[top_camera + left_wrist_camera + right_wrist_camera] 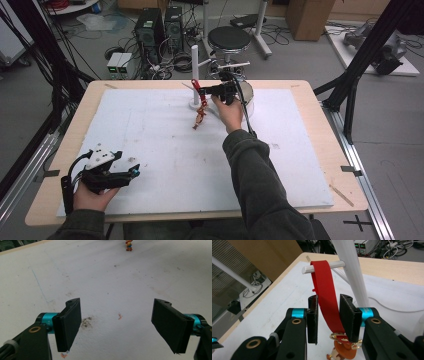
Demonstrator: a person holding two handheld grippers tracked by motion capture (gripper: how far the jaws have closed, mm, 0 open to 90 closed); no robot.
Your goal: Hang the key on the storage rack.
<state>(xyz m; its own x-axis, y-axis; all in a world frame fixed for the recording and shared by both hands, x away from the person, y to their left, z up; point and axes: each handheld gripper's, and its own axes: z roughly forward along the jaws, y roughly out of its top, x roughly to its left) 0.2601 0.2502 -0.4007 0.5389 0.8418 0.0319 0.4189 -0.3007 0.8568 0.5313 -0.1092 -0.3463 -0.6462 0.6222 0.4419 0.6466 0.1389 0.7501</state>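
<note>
Right gripper view: the right gripper point(328, 317) has its fingers point(348, 315) slightly apart around the red strap point(324, 290); the left pad looks clear of it, so no firm grip.
Strap: a flat, smooth ribbon looped over the white peg point(324, 266), hanging down between the fingers.
Charm: a small orange figure point(342, 351) on a gold ring below.
Stand: glossy white post point(352, 272) just behind.
Left gripper point(116, 325): fingers wide open, empty, over the scuffed white table point(112, 277), well apart from the strap.
</note>
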